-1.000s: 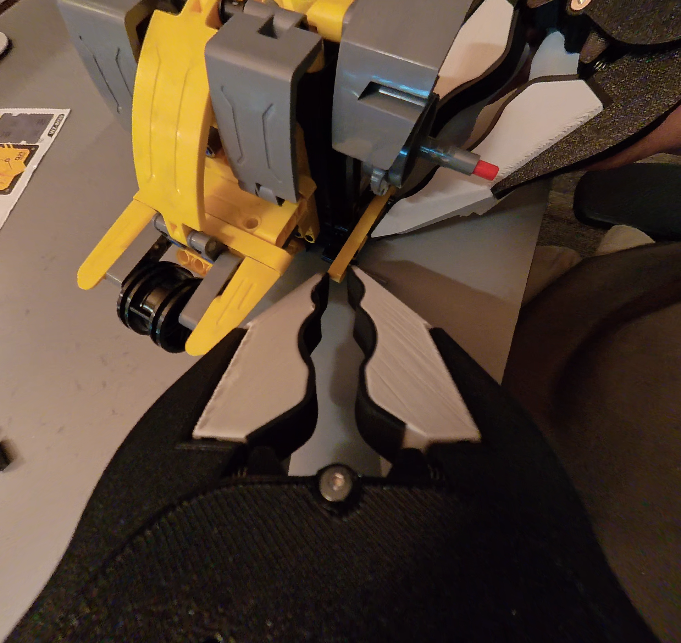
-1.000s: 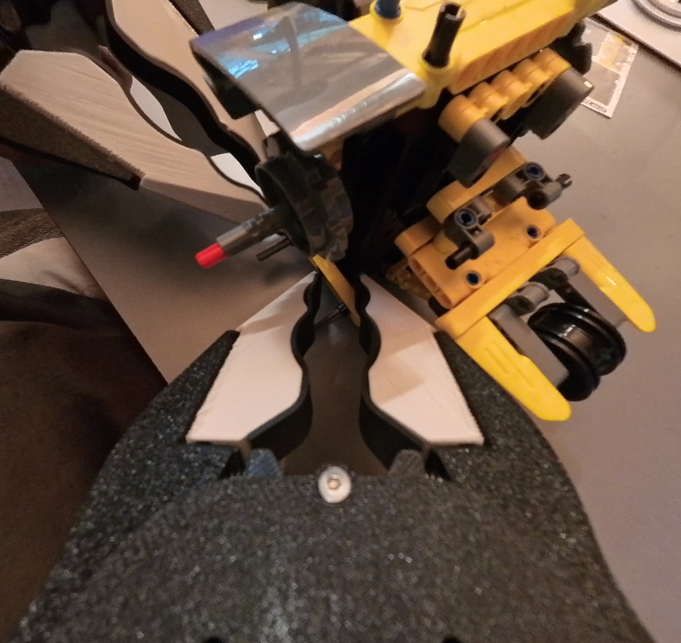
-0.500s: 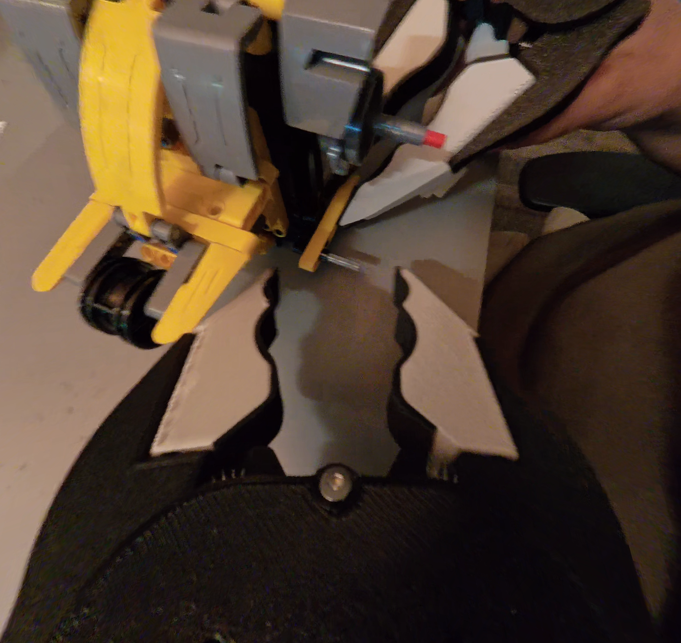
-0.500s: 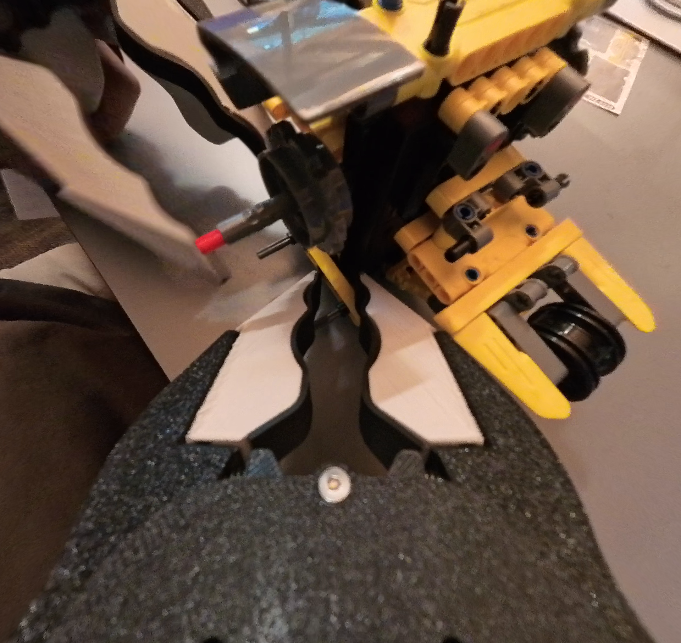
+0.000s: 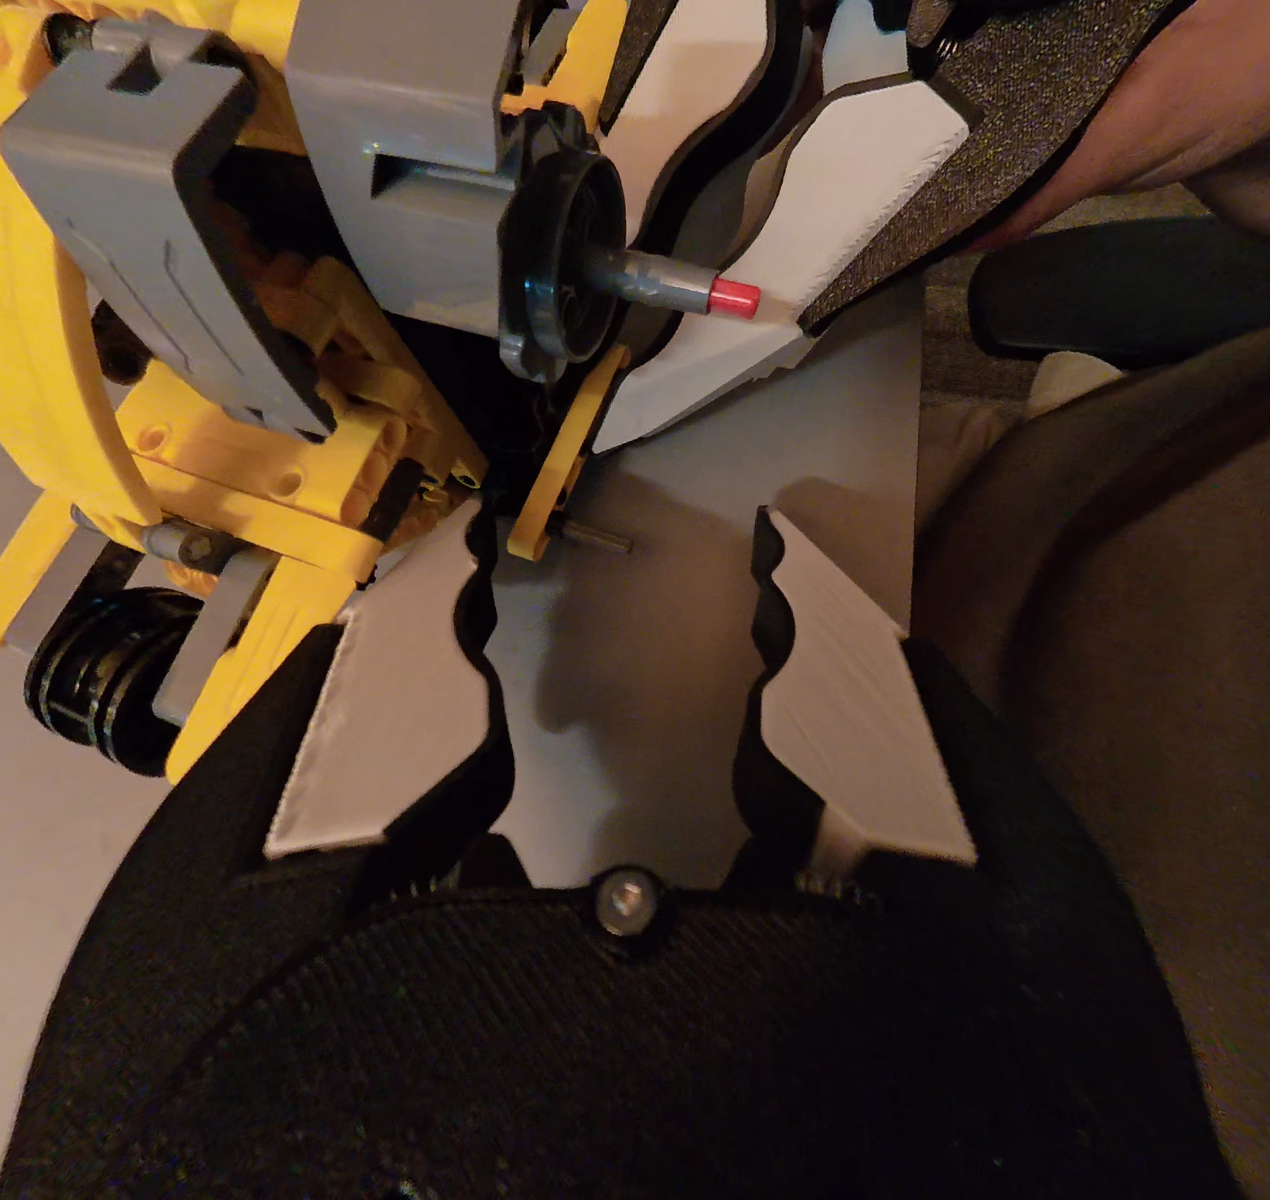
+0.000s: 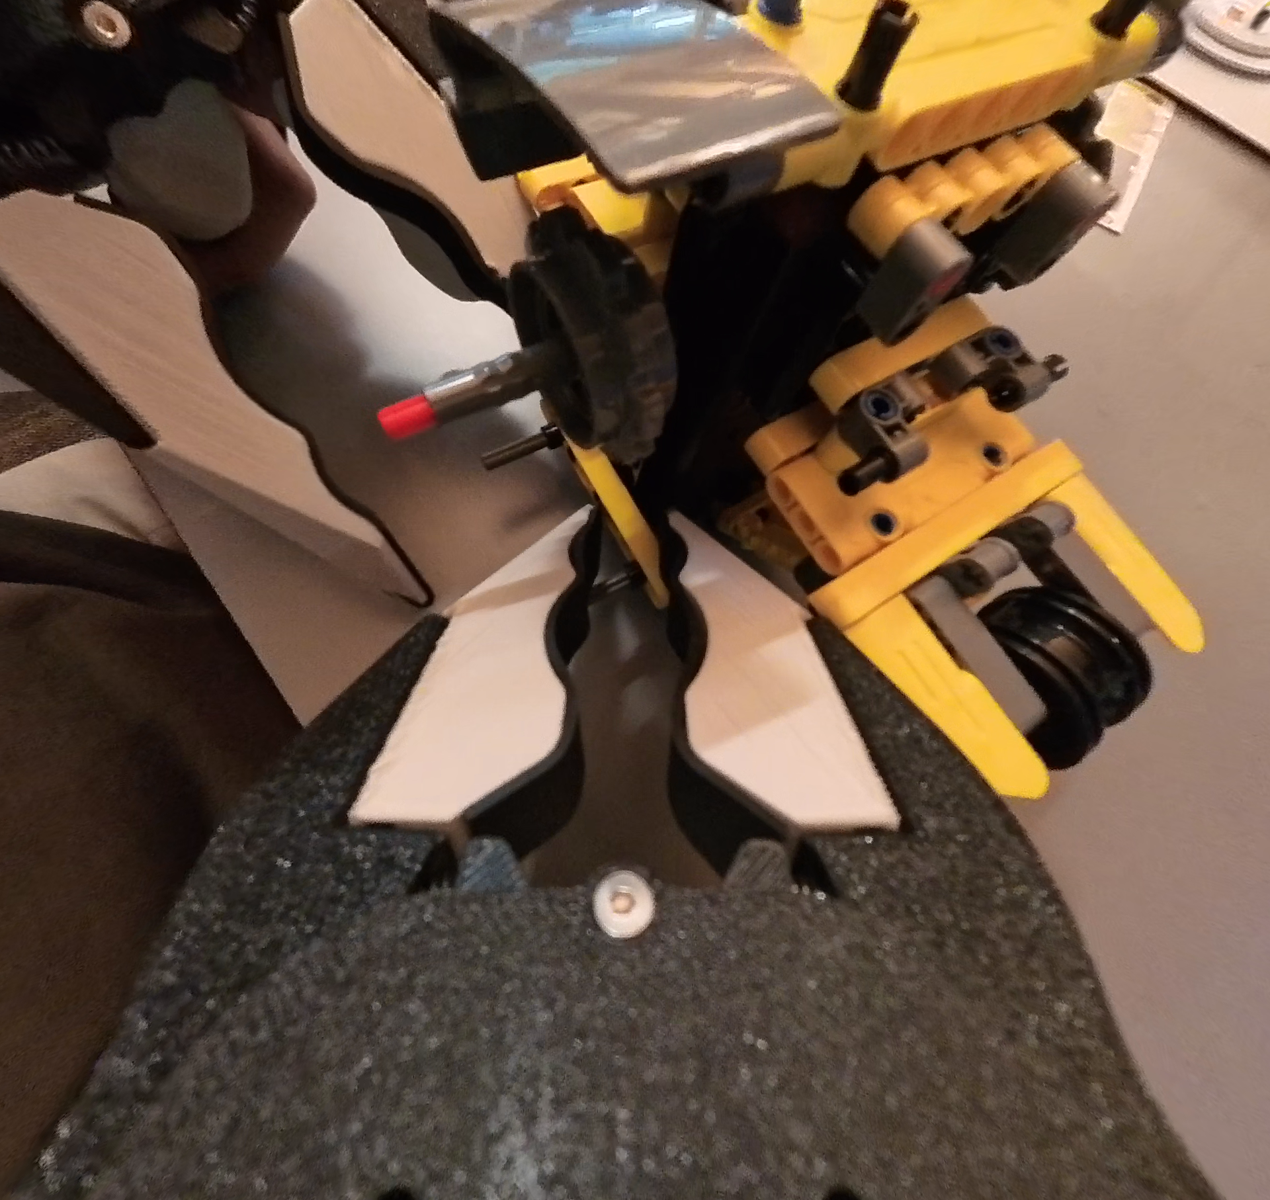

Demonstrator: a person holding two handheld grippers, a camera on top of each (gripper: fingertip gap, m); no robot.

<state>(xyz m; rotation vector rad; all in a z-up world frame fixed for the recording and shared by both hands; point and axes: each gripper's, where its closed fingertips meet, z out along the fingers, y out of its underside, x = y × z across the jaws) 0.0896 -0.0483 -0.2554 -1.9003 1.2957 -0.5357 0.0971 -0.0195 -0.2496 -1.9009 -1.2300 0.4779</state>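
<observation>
Your left tongs (image 5: 622, 535) are now standing wide apart with nothing between them, where a second ago they were pinched narrow on the thin yellow beam (image 5: 560, 473) at the foot of the yellow and grey brick model (image 5: 227, 315). That beam is now sitting just off the left finger's tip, at about 11 o'clock from the gap. The model has also turned toward you, so the black wheel (image 5: 560, 260) and its red-tipped axle (image 5: 687, 291) are showing more fully at 12 o'clock.

Your right tongs (image 6: 629, 562) are still closing narrowly on the same yellow beam (image 6: 622, 521), holding the model at 12 o'clock.

The model is resting on a grey table (image 5: 62, 789); a sticker sheet (image 6: 1134, 157) is lying at 2 o'clock in the right wrist view, and a dark armrest (image 5: 1113, 287) is showing past the table edge.
</observation>
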